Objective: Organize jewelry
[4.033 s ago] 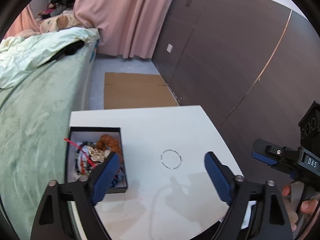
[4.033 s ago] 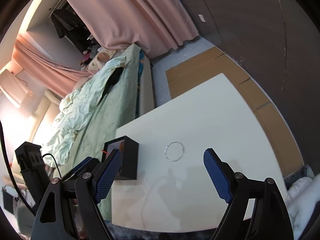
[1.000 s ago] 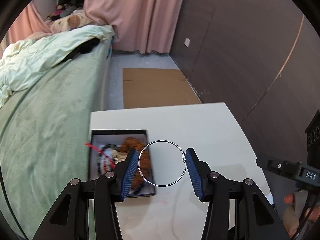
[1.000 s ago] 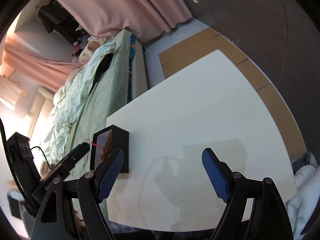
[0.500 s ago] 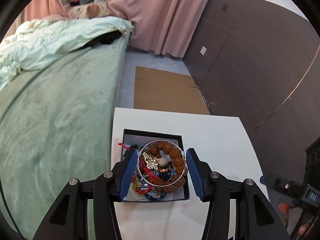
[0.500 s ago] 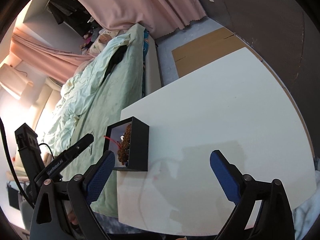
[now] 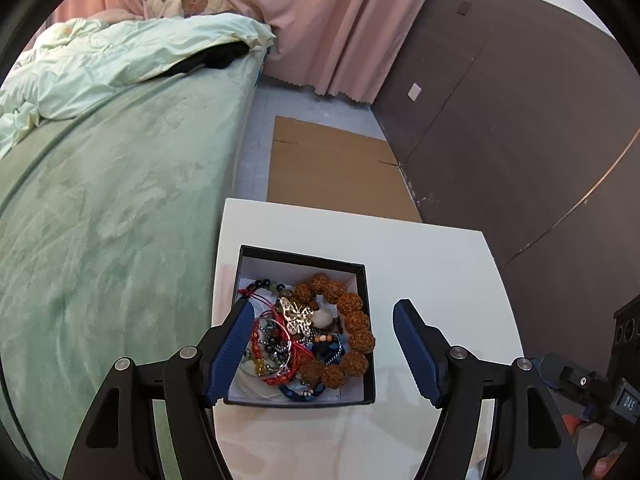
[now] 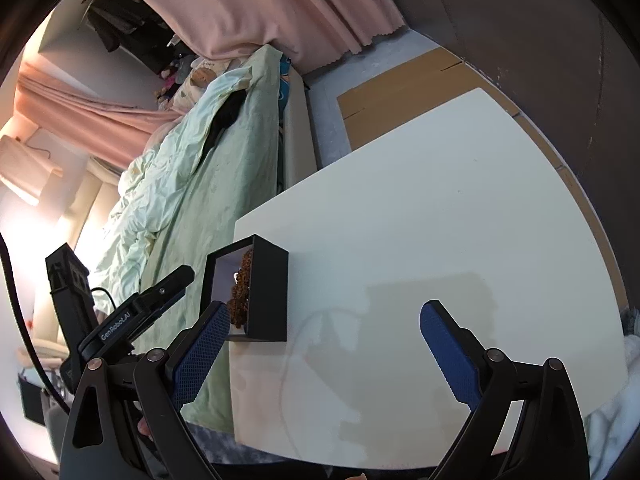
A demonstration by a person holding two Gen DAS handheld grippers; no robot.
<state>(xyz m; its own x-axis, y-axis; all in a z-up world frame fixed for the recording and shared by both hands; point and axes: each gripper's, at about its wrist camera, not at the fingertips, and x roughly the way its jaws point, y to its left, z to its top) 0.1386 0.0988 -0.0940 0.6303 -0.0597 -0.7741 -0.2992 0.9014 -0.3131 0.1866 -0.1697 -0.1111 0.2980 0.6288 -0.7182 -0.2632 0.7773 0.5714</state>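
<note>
Hovering above the black box [image 7: 362, 360], the left gripper [image 7: 323, 350] has its jaws spread wide with nothing between them; its blue pads [image 7: 232, 354] flank the box opening from above. The box sits at the left edge of the white table [image 7: 432, 264], beside the bed. Inside, on a white lining, lies a tangle of jewelry: a bracelet of large brown beads [image 7: 352, 320] curving along the right side, a gold butterfly pendant [image 7: 296, 316] near the middle, red cord [image 7: 280, 340], dark beads [image 7: 264, 283] toward the far wall, and a thin silver ring [image 7: 276, 360] resting on the heap at lower left.

The right gripper [image 8: 324, 354] is likewise wide apart and empty, held over bare tabletop [image 8: 440, 200] well to the right of the box [image 8: 268, 292]. From that view the box's dark outer wall faces the camera, brown beads [image 8: 242, 288] just showing inside.

Beyond the table: green bedspread [image 7: 100, 220], pale quilt [image 7: 120, 60], pink curtain [image 7: 332, 20], flat cardboard [image 7: 332, 168] on the floor, dark wall panels [image 7: 520, 120].
</note>
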